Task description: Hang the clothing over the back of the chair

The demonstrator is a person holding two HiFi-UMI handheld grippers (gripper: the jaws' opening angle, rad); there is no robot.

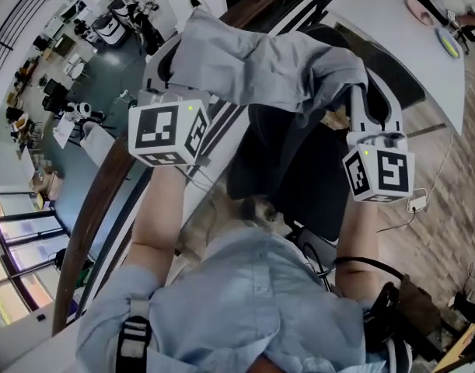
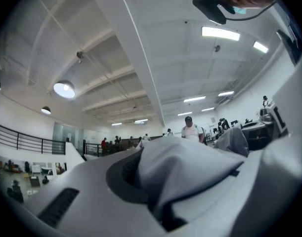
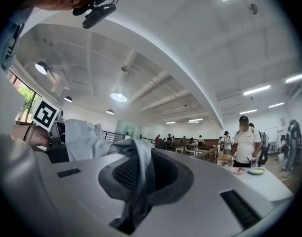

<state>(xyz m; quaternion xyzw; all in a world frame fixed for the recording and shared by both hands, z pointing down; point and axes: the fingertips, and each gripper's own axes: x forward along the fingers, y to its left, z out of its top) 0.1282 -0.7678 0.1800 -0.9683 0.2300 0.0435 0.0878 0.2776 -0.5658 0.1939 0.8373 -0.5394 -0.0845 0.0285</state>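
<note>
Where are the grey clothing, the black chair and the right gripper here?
grey clothing (image 1: 260,61): head view, middle of the fabric.
black chair (image 1: 299,169): head view, its dark upholstery.
right gripper (image 1: 364,92): head view, between its jaw tips.

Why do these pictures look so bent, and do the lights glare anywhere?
Head view: wide lens bows the handrail; light even. Left gripper view: dark round border, ceiling lamp blown white, close clothing soft. Right gripper view: same bowing, a round lamp glares.

Clothing (image 1: 260,64) spanning left tongs (image 1: 169,64) and right tongs (image 1: 358,95), above chair back (image 1: 295,173)
</note>
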